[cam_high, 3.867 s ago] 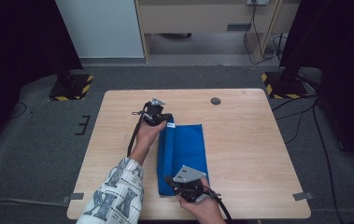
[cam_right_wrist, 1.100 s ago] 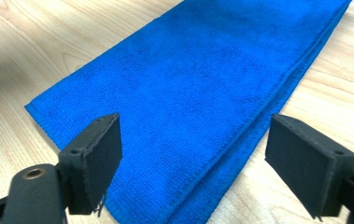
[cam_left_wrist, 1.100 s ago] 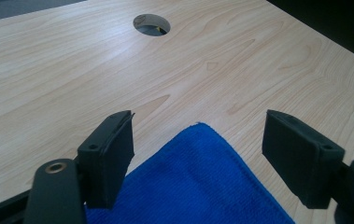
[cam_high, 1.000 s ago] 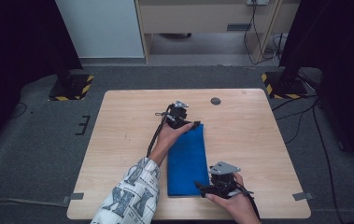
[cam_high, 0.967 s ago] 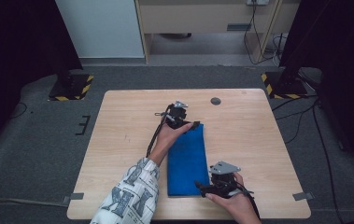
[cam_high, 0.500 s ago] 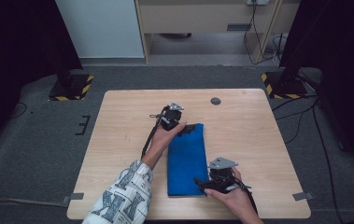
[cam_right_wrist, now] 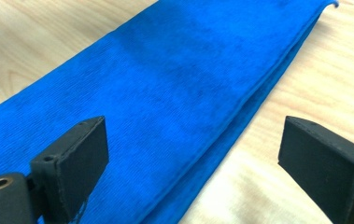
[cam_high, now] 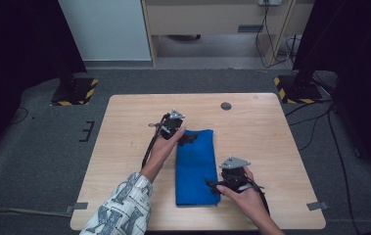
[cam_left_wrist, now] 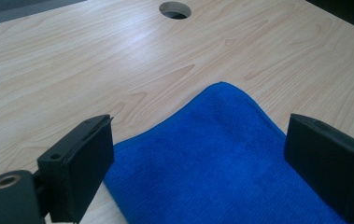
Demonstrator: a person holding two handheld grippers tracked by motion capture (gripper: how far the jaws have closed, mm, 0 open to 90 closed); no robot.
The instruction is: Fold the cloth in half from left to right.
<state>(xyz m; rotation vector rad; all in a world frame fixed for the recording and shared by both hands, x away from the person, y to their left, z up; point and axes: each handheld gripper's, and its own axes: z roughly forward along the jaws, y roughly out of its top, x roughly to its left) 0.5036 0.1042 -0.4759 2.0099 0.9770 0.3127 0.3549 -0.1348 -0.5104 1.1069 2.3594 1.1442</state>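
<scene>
A blue cloth [cam_high: 195, 166], folded into a long narrow strip, lies flat at the middle of the wooden table [cam_high: 271, 132]. My left gripper [cam_high: 185, 138] is at the strip's far end, open; its jaws have just been opening and stand either side of the cloth's rounded corner [cam_left_wrist: 221, 154] without pressing it. In the left gripper view that gripper [cam_left_wrist: 200, 140] hovers low over the fabric. My right gripper [cam_high: 212, 185] is at the strip's near right edge, open, its jaws also just widened. In the right gripper view the cloth's layered edge [cam_right_wrist: 165, 70] runs between the jaws of the right gripper [cam_right_wrist: 191, 140].
A round cable hole [cam_high: 226, 105] sits in the table's far side, also seen as the hole [cam_left_wrist: 174, 8] beyond the cloth. Bare wood surrounds the strip. Stands with yellow-black bases [cam_high: 73, 93] flank the table on the grey floor.
The cloth is narrower than four seconds ago, now a folded strip. In the last second the left gripper drew back leftward off the far corner and the right gripper shifted slightly.
</scene>
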